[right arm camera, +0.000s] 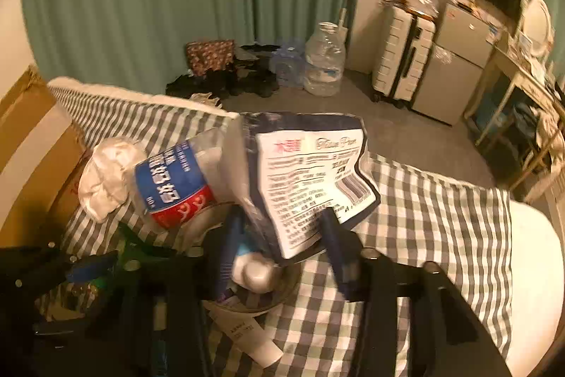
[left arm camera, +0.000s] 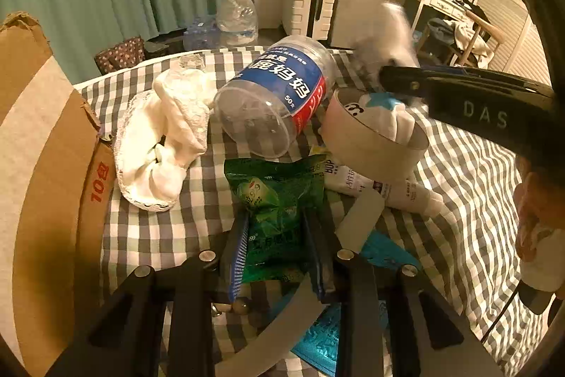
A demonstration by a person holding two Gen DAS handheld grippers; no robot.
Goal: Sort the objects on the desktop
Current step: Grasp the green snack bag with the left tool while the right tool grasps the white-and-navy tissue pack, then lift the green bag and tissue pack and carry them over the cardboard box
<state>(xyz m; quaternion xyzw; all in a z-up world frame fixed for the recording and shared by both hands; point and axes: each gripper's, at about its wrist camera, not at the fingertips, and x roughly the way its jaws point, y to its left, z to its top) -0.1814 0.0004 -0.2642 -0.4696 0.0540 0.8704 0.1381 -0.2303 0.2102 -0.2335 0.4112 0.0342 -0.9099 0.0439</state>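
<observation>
My left gripper [left arm camera: 275, 249] is shut on a green packet [left arm camera: 279, 200] lying on the checked cloth. Behind it lie a clear jar with a blue and red label [left arm camera: 279, 94], a crumpled white cloth [left arm camera: 166, 136] and a tape roll [left arm camera: 370, 136] with a white item inside. My right gripper [right arm camera: 282, 235] is shut on a white and dark tissue pack [right arm camera: 310, 179] and holds it raised over the tape roll [right arm camera: 261, 292]. In the left wrist view the right gripper [left arm camera: 392, 80] reaches in from the right with the blurred pack [left arm camera: 385, 41]. The jar [right arm camera: 176, 186] also shows in the right wrist view.
A cardboard box [left arm camera: 46, 165] stands at the left edge of the checked cloth [left arm camera: 466, 186]. A white tube [left arm camera: 388, 189] and a blue packet [left arm camera: 385, 253] lie under the tape roll. Beyond the surface are a water jug [right arm camera: 325, 59], a suitcase [right arm camera: 402, 59] and a small fridge [right arm camera: 455, 59].
</observation>
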